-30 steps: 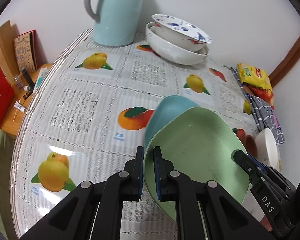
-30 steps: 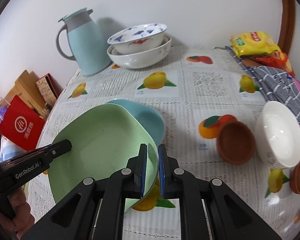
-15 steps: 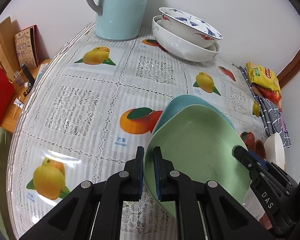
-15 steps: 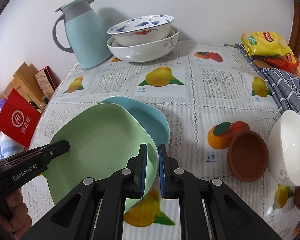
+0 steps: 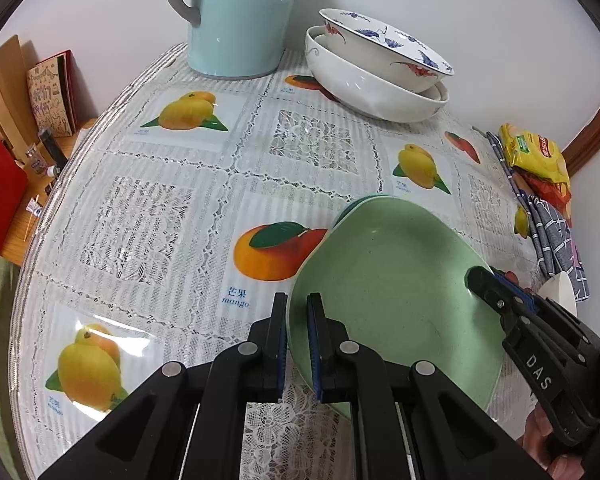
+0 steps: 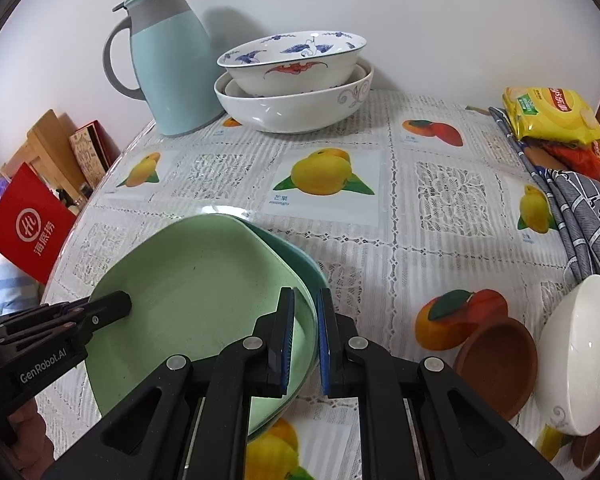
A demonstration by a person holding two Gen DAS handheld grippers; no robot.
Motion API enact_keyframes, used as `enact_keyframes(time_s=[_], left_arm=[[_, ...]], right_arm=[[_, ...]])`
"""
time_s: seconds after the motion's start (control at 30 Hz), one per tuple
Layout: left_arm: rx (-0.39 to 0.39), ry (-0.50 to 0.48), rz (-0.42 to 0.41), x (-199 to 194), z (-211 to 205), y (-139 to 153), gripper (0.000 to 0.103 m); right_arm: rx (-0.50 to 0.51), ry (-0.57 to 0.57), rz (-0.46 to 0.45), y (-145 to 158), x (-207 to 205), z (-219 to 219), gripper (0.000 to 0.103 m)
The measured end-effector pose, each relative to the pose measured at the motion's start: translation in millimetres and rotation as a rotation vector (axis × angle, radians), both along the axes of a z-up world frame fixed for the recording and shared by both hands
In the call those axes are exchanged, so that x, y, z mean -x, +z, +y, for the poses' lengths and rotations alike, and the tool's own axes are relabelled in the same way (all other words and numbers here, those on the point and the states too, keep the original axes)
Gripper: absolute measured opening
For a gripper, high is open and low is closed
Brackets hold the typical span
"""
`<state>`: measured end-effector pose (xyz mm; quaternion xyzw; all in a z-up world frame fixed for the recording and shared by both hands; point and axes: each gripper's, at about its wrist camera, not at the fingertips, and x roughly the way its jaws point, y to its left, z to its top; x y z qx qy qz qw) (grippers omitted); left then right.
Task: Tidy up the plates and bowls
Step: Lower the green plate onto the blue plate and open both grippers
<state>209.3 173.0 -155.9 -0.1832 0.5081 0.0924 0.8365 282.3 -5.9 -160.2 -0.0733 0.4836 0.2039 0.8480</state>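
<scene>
I have the green plate pinched from both sides. My left gripper has its jaws narrowed onto the plate's left rim, and my right gripper clamps the opposite rim, where a teal plate nests directly under the green one. In the right view the left tool's side reads "GenRobot.AI"; in the left view the right tool reads "DAS". The tablecloth carries fruit pictures, one captioned "mango" with Chinese characters. At the far end, a blue-patterned bowl sits inside a larger white bowl, beside a pale blue jug. To my right are a white bowl, tilted, touching a brown dish. A yellow snack packet has writing I cannot read. A red card off the table's left edge shows a white logo and characters.
</scene>
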Motion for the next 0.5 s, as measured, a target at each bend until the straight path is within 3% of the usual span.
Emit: enact_keyframes(time_s=[0.5], left_arm=[[-0.005, -0.007, 0.002, -3.3, -2.9, -0.4, 0.011]], right_arm=[[0.016, 0.042, -0.042, 5.5, -15.6, 8.0, 0.011]])
